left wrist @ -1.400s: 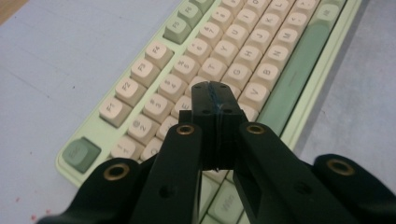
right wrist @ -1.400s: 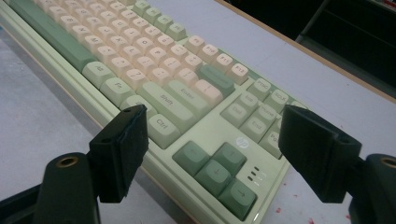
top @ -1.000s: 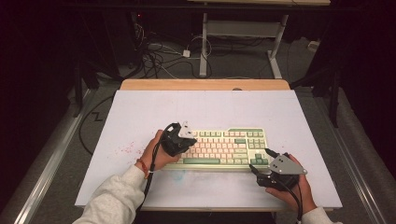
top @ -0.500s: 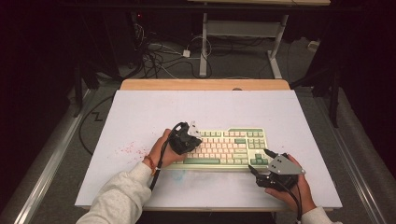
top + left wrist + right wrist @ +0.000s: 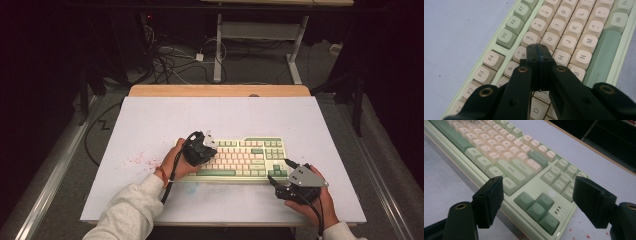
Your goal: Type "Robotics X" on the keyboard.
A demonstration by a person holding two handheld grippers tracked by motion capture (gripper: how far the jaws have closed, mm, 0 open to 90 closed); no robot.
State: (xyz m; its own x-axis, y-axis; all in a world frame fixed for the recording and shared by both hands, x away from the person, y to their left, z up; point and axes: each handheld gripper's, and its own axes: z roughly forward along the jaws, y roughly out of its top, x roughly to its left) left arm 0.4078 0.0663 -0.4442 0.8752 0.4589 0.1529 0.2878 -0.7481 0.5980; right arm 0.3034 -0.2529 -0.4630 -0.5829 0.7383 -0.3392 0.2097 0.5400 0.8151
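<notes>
Our left gripper (image 5: 540, 53), jaws pressed together and empty, hovers over the keyboard (image 5: 584, 37) near the 6/Y keys; right gripper (image 5: 537, 202) gapes wide, holding nothing, at the arrow-key corner, so we risk hitting neighbouring keys or shoving the board.

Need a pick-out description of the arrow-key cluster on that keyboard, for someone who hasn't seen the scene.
Start at the white table and find the cream-and-green keyboard near its front edge. Go to its near right corner, between the open jaws of the right gripper. The arrow keys are dark green and stand apart from the paler green keys around them.
</notes>
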